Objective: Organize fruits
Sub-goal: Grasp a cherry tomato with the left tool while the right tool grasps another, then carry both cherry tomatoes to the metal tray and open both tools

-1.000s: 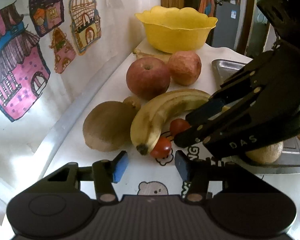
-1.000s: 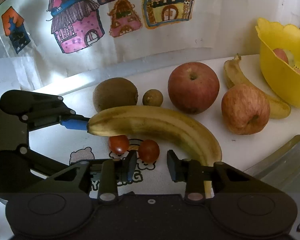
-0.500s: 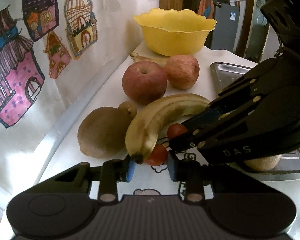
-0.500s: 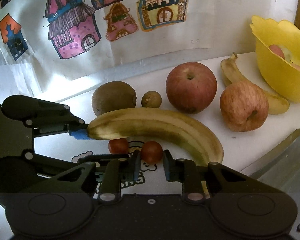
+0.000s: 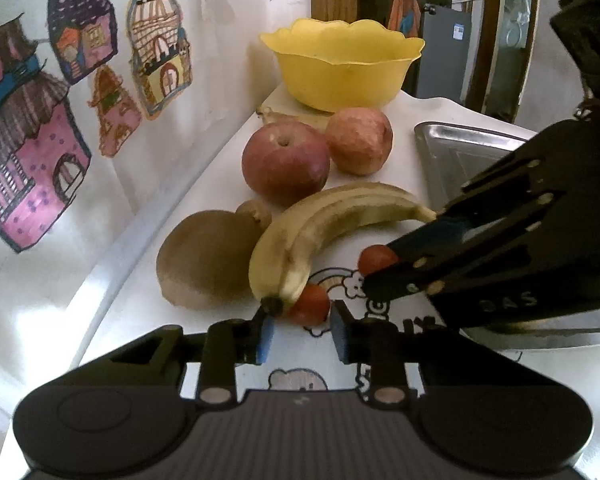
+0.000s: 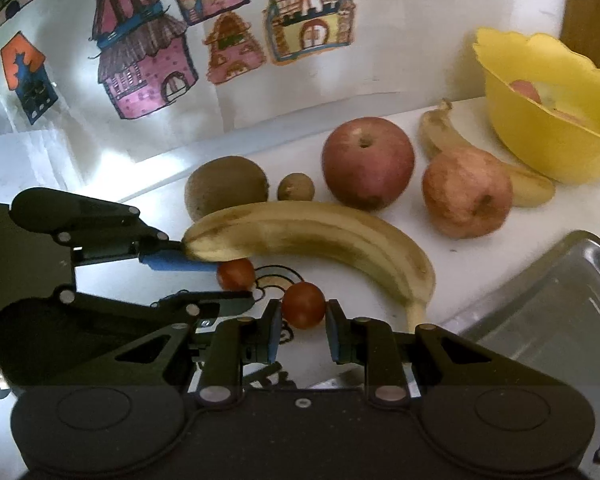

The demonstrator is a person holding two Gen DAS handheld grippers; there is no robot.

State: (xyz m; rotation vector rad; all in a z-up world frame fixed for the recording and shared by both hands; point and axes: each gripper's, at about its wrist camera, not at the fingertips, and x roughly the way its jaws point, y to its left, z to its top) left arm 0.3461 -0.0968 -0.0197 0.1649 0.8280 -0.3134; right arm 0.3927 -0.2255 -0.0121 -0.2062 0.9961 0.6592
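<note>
Right tongs [image 6: 300, 326] clamped on a cherry tomato [image 6: 303, 310], left tongs [image 5: 302, 332] nearly closed around the other tomato [image 5: 309, 305], pad contact unclear. Just beyond both: banana [image 5: 324, 226], tip against the left pad. Risks: squashing soft tomatoes, dragging the banana on lift. Yellow bowl [image 5: 342, 70] far beyond, steel tray [image 6: 548, 320] right

The right tongs [image 6: 303, 326] pinch a cherry tomato [image 6: 303, 310] just below the banana [image 6: 312, 236].
</note>
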